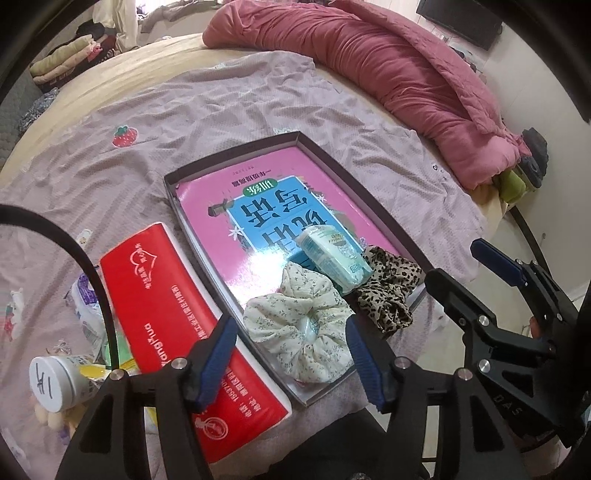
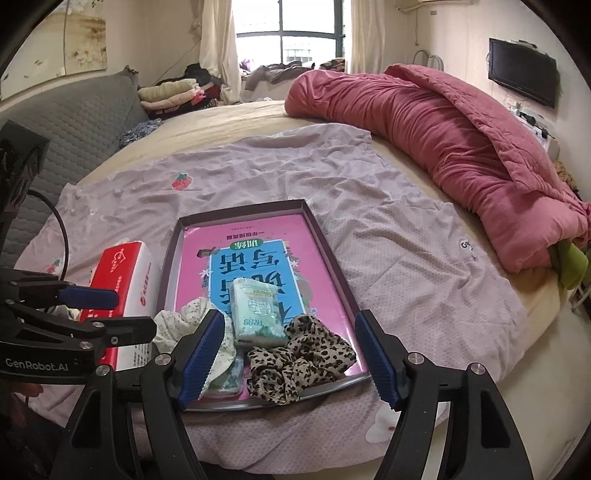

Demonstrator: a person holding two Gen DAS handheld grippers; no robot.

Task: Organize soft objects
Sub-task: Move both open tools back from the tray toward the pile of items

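While both jaws hang open and empty, risk: knocking tissue pack (image 2: 256, 314) off leopard scrunchie (image 2: 299, 354), near tray (image 2: 332, 254) end.

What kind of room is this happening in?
Most likely a bedroom in a home: the work is on a bed with a rolled pink quilt, folded clothes stacked near the curtained window, and a wall-mounted television.

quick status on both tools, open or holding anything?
Left tool: open, holding nothing; floral scrunchie lies in the tray between its fingers.
Right tool: open, holding nothing; above the leopard scrunchie and tissue pack.
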